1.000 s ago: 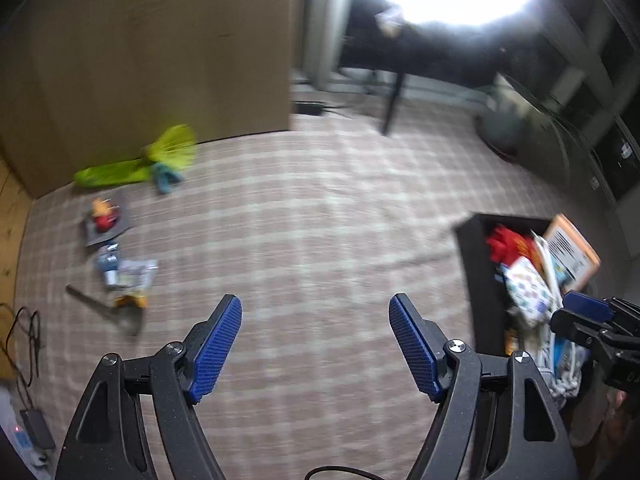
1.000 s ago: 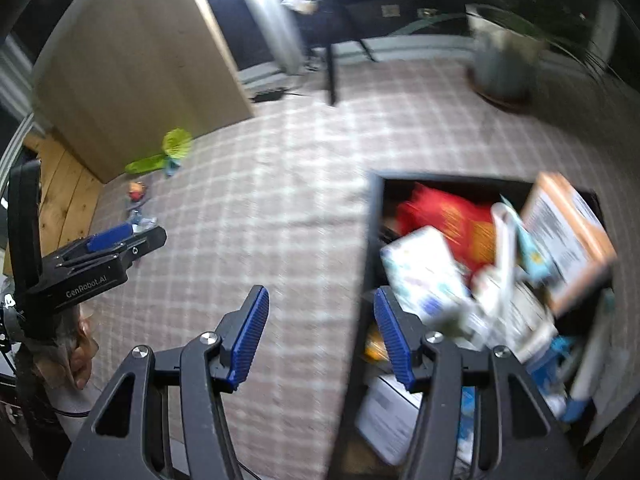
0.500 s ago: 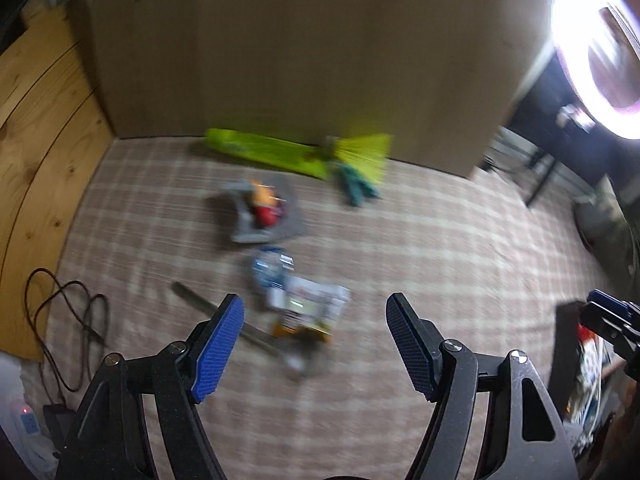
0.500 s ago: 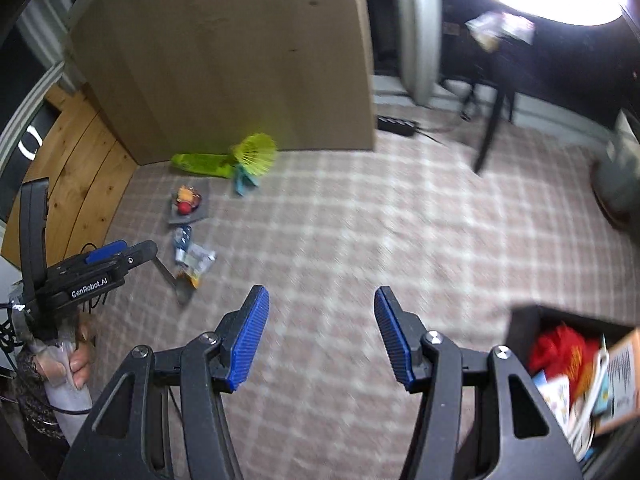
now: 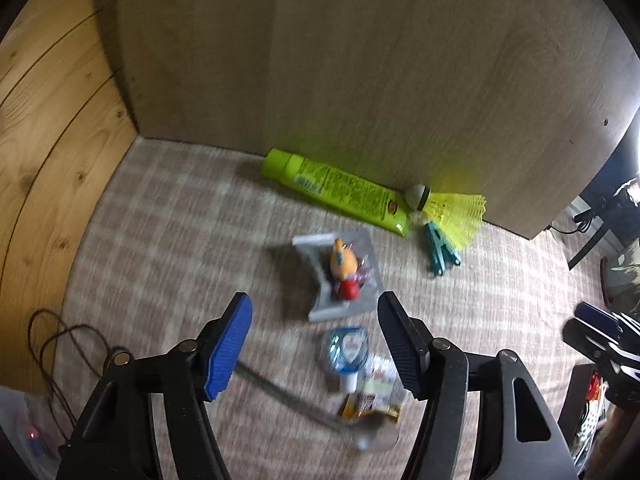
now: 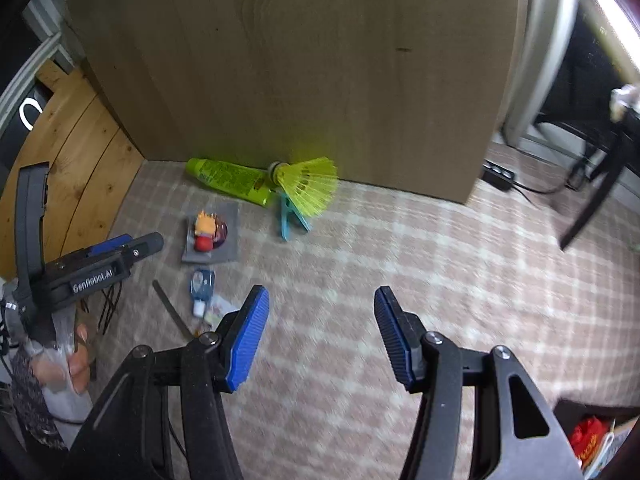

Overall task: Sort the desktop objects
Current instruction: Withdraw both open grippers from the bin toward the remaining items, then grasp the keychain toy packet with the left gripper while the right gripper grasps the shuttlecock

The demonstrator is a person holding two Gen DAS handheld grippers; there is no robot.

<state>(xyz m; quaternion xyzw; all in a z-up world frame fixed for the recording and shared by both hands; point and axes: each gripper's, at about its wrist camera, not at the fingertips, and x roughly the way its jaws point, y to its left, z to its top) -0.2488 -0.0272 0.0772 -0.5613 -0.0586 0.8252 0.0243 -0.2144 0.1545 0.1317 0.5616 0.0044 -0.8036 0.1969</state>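
Small items lie on the checked cloth near a wooden panel: a green tube, a yellow shuttlecock, a teal clip, a grey pouch with an orange and red toy, a small blue bottle, a snack packet and a metal strip. My left gripper hovers over the bottle and pouch, its jaws closing with nothing pressed between them. My right gripper stands open over bare cloth, right of the cluster. The left gripper shows there too.
The wooden panel walls off the back and planks rise on the left. Dark cables lie at the cloth's left edge. A black bin with sorted items sits at lower right. A power strip and chair leg stand far right.
Both grippers swung left, away from the black bin and toward the items by the wooden panel. The left jaws have narrowed a little. The right jaws kept their width.
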